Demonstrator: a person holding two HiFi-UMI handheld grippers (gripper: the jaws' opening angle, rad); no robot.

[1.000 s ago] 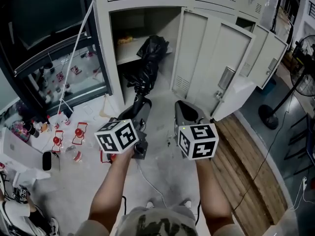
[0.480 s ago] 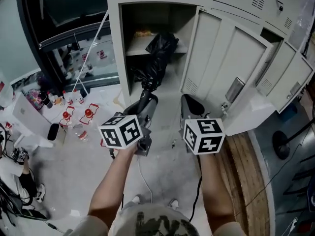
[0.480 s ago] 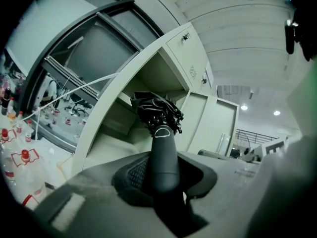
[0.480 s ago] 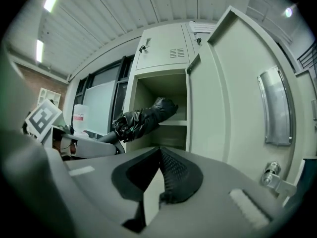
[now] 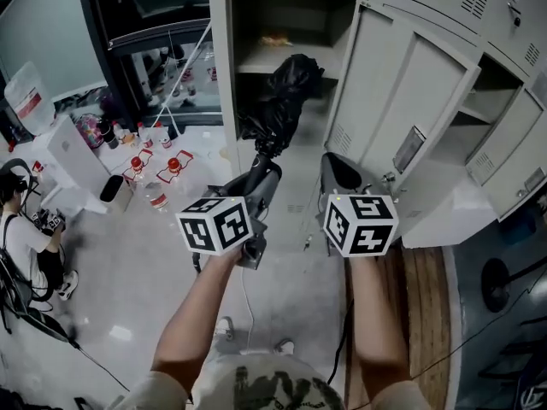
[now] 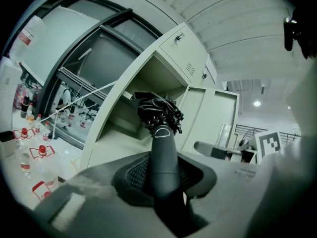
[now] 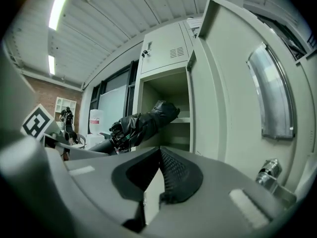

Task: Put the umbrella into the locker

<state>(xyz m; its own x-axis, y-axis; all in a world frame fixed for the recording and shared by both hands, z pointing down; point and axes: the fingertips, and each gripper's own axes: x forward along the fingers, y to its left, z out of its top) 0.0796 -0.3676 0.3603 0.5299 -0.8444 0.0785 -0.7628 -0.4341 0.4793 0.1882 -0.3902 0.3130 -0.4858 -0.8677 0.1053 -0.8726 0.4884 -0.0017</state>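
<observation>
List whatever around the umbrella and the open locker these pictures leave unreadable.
Small orange item on the grey metal locker's upper shelf: head view, too small to identify.
Black folded umbrella's tip against that shelf: head and right gripper views, its bunched fabric covers any contact.
Umbrella handle's end: left gripper view, buried between the left gripper's pads.
Person in a white top: head view, cut by the left edge.

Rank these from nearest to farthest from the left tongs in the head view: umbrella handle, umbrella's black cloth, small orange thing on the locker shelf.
1. umbrella handle, clamped in the left tongs.
2. black cloth, just ahead, leaning into the locker.
3. small orange thing, deep on its shelf, farthest.
</observation>
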